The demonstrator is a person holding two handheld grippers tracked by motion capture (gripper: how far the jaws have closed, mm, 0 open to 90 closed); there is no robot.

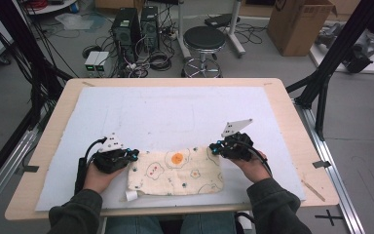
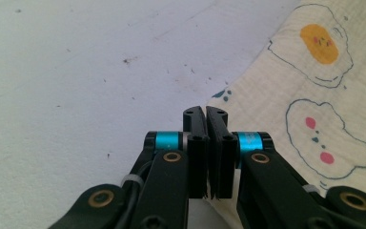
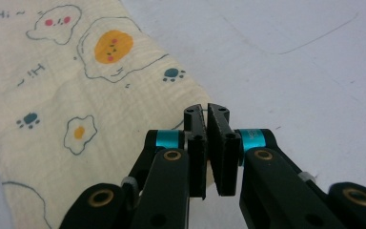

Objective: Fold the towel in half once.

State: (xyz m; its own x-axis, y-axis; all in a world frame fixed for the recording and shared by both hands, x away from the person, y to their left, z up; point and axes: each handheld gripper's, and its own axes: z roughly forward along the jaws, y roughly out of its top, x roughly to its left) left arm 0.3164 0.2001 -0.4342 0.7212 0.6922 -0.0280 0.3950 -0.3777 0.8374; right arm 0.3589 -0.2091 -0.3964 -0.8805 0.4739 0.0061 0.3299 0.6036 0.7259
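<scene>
A cream cloth [image 1: 175, 170] printed with fried eggs and paw marks lies folded flat near the table's front edge. My left gripper [image 1: 134, 155] is at its upper left corner and my right gripper [image 1: 215, 147] at its upper right corner. In the left gripper view the jaws [image 2: 206, 114] stand together, pinching the edge of the cloth [image 2: 314, 95]. The right gripper view shows the same: the right gripper [image 3: 207, 110] is shut on the border of the cloth [image 3: 76, 95]. A person's hands hold both grippers.
The cloth rests on a pale mat [image 1: 175, 107] covering most of the wooden table [image 1: 53, 126]. A small white tag [image 1: 131, 195] sticks out at the cloth's lower left. Beyond the table stand a stool [image 1: 203, 41], computer towers [image 1: 136, 27] and a cardboard box [image 1: 299, 24].
</scene>
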